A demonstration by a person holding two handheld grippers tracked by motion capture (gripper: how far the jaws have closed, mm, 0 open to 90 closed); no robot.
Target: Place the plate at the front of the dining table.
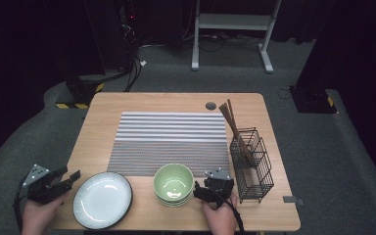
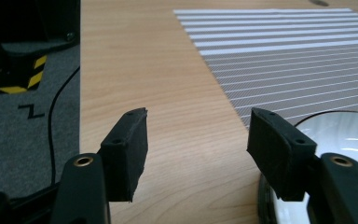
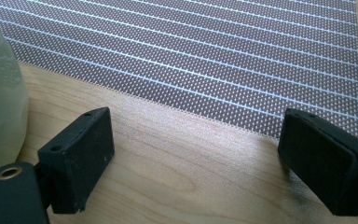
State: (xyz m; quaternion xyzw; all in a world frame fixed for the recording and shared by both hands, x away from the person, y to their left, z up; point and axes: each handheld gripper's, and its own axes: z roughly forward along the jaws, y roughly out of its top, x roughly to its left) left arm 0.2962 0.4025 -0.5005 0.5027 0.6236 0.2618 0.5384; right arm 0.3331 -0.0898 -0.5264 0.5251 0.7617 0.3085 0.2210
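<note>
From the high view the wooden worktop [image 1: 127, 105] carried a striped placemat [image 1: 171, 142] at its middle, a white plate with a dark rim [image 1: 102, 199] near its front edge, a stack of green bowls [image 1: 174, 184] just right of the plate, and a black wire basket [image 1: 251, 164] at the right side with brown chopsticks [image 1: 232, 125] leaning out of it toward the back. The left gripper [image 1: 67, 177] sat at the front left corner, its jaws pointing toward the plate's left rim and just short of it, with the person's left hand [image 1: 38, 215] wrapped around its body from below. The right gripper [image 1: 199, 188] lay just beside the bowls on their right, held by the right hand [image 1: 220, 215] coming up from the worktop's front edge. The left gripper view gave what the high view could not: the jaws stood apart with bare wood between them, and the plate's [image 2: 349, 135] rim lay under and behind the right-hand jaw, though whether that jaw touched the rim I could not tell. It also took in grey carpet and a black cable [image 2: 51, 121] beyond the worktop's edge. The right gripper view showed its jaws released wide over bare wood, the placemat's [image 3: 205, 60] dotted weave just ahead, and a pale green bowl wall [image 3: 0, 107] close beside one jaw.
</note>
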